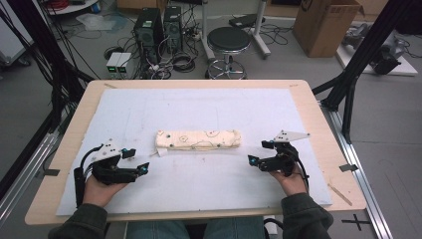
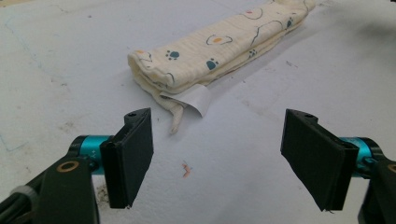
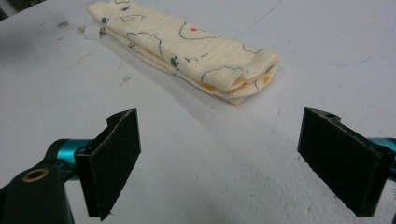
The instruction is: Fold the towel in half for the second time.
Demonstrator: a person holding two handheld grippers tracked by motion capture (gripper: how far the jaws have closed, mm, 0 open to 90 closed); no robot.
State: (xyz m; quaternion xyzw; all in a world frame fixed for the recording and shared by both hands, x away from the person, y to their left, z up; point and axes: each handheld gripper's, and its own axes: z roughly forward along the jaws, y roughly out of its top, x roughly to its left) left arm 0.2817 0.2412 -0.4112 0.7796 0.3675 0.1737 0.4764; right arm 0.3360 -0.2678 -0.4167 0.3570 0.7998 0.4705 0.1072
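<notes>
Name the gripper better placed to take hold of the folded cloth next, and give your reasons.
Left, narrowly. The left gripper stands open close to the folded cloth's loose end, where a white tag sticks out. The right gripper is open too, facing the rounded fold.

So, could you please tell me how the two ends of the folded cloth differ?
The left end of the folded cloth has a white label and a loose strip sticking out; the right end is a neat fold showing orange inside. Both lie flat, untouched by either tool.
</notes>
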